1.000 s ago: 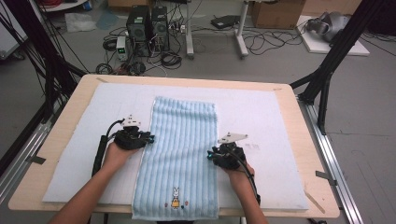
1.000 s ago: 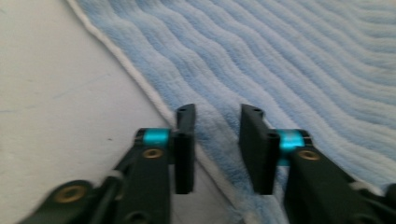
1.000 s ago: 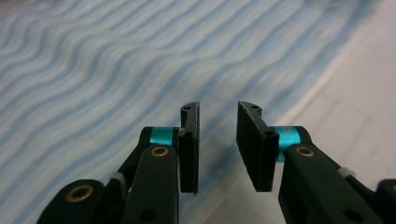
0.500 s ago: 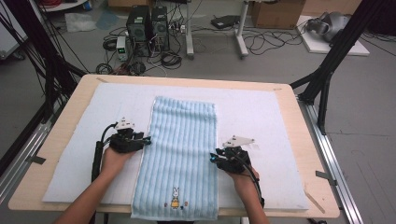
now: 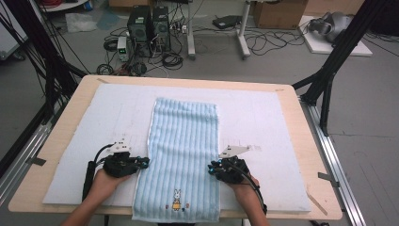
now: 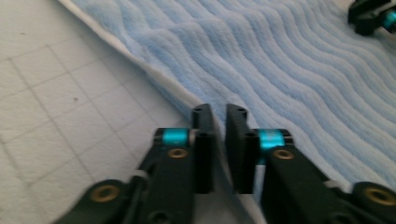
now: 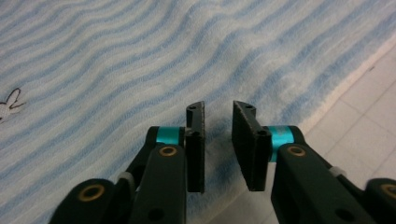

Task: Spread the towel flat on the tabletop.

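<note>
White mat (image 5: 282, 122) bears the towel (image 5: 183, 141) (cables (image 5: 169, 59) litter the floor behind).

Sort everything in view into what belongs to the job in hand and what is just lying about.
In the job:
- blue towel
- left gripper, jaws just closed on the towel's edge
- right gripper, jaws just closing over the towel, a gap left
- white mat under the towel

Lying about:
- computer towers
- floor cables
- cardboard box
</note>
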`<state>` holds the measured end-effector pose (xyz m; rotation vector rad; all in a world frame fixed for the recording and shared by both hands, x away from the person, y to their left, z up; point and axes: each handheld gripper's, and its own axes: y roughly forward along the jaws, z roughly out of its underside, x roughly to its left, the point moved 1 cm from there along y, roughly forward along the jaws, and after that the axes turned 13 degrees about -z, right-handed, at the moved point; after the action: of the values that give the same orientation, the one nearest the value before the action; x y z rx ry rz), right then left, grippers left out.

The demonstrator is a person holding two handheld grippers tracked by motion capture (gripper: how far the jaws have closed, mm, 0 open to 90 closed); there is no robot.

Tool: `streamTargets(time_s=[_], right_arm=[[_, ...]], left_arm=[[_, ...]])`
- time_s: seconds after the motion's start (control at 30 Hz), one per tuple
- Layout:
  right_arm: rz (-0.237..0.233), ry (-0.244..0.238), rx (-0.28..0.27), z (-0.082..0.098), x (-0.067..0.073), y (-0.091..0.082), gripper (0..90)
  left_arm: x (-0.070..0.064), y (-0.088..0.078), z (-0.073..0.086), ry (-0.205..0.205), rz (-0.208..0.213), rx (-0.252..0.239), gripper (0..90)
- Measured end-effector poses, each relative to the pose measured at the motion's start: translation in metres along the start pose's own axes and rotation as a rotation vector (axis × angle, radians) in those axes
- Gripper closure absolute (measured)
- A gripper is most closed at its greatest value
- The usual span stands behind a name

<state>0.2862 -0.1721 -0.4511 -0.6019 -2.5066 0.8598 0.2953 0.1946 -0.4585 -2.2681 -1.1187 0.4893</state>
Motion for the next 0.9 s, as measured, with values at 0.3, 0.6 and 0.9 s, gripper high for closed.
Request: streamTargets(time_s=[0.3,0.6,0.9], right_arm=[[-0.099,-0.032,0.067,0.006,0.003,-0.012,87.5],[-0.158,-0.027,0.068,0.013,0.01,-0.021,81.8],[-0.03,0.02,-0.112,-0.003,-0.007,-0.017,68.5]], left_arm=[[-0.012,-0.019,0.013,0.02,0.052,0.04,88.4],[-0.011,-0.028,0.018,0.011,0.072,0.023,61.9],[0.046,-0.004,-0.034,-0.156,-0.06,-0.125,52.9]])
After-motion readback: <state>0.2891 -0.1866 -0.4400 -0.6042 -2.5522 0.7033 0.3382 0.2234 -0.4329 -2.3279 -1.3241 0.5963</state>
